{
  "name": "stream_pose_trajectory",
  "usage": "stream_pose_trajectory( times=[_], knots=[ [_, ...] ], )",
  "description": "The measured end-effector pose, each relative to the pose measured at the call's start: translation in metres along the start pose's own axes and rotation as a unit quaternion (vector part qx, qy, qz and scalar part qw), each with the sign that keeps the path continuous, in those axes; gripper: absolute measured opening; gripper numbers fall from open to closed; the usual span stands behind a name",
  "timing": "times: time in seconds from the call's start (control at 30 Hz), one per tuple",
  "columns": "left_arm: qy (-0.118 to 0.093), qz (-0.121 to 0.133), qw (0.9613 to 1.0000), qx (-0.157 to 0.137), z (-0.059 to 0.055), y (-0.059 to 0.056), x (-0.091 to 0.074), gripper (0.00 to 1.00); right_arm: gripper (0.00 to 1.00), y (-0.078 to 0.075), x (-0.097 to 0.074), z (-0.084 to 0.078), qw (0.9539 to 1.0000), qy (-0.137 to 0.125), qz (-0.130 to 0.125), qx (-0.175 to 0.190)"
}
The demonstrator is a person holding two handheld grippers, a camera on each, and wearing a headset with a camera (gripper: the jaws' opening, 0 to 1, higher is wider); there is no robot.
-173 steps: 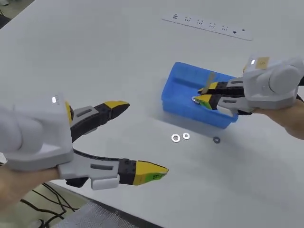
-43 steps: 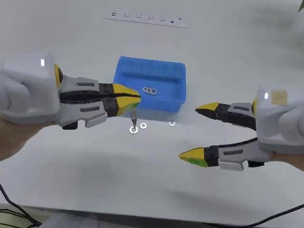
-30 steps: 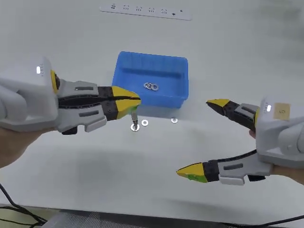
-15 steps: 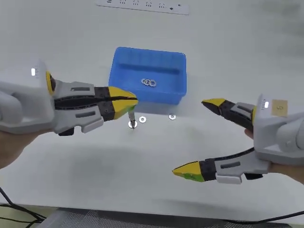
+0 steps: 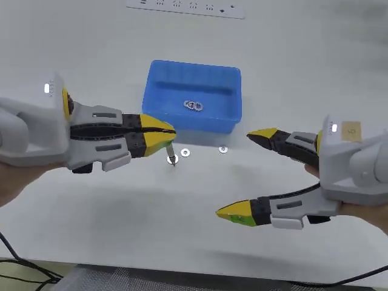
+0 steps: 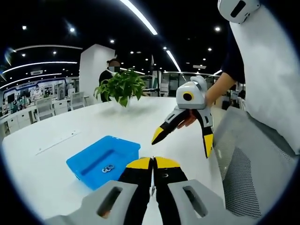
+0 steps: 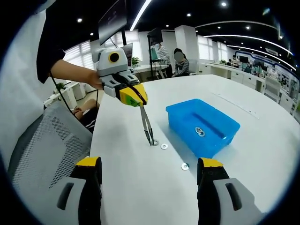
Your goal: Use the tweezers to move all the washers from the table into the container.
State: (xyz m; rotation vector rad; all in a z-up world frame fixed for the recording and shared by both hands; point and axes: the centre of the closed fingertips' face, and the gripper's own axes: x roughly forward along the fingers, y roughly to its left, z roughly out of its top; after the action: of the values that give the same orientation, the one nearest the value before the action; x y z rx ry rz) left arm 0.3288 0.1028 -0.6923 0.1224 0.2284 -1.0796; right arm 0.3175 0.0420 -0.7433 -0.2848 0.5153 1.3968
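Note:
My left gripper (image 5: 171,134) is shut on thin metal tweezers (image 5: 171,151), which point down at the table. Their tips touch the leftmost of three small washers (image 5: 172,160). I cannot tell whether they pinch it. A second washer (image 5: 185,153) lies just right of it, a third (image 5: 223,149) farther right. Behind them stands the blue container (image 5: 159,91) with washers (image 5: 194,106) inside. My right gripper (image 5: 236,174) hovers open and empty, to the right of the washers. The right gripper view shows the tweezers (image 7: 146,124) meeting the washer (image 7: 155,142).
A white power strip (image 5: 185,8) lies at the far side of the white table (image 5: 121,218). The table's near edge runs close below both grippers, with cables under it at the left. A potted plant (image 6: 123,86) stands on the table farther off.
Some seconds ago the right gripper was shut over the container and the left was open. Now the left holds the tweezers and the right is open. In the last second the tweezers stayed at the leftmost washer.

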Motion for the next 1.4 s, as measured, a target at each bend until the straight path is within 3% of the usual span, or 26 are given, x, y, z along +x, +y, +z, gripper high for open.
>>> stream_pose_trajectory(
  times=[0.17,0.23,0.37,0.57,0.83,1.2,1.4],
  knots=[
    [0.012,-0.002,0.9999,0.003,0.0,-0.002,0.003,0.04,0.72,0.002,0.013,0.011,0.9997,-0.003,0.02,-0.013],
    [0.019,-0.004,0.9998,0.005,0.0,-0.003,0.002,0.04,0.66,0.007,0.023,0.017,0.9987,0.002,0.041,-0.03],
    [0.027,-0.008,0.9996,0.006,0.0,-0.006,0.004,0.05,0.48,0.009,0.04,0.019,0.9963,0.017,0.056,-0.063],
    [0.033,-0.012,0.9994,0.005,-0.001,-0.009,0.005,0.05,0.31,0.01,0.064,0.02,0.9937,0.03,0.073,-0.08],
    [0.038,-0.015,0.9992,0.004,-0.002,-0.012,0.004,0.05,0.2,0.006,0.081,0.013,0.9916,0.047,0.093,-0.077],
    [0.04,-0.016,0.9991,0.003,-0.003,-0.013,0.006,0.05,0.11,0.011,0.089,0.018,0.9828,0.052,0.108,-0.14],
    [0.046,0.0,0.9988,0.015,-0.004,-0.012,0.005,0.05,0.1,0.01,0.089,0.018,0.9817,0.048,0.099,-0.156]
  ],
)
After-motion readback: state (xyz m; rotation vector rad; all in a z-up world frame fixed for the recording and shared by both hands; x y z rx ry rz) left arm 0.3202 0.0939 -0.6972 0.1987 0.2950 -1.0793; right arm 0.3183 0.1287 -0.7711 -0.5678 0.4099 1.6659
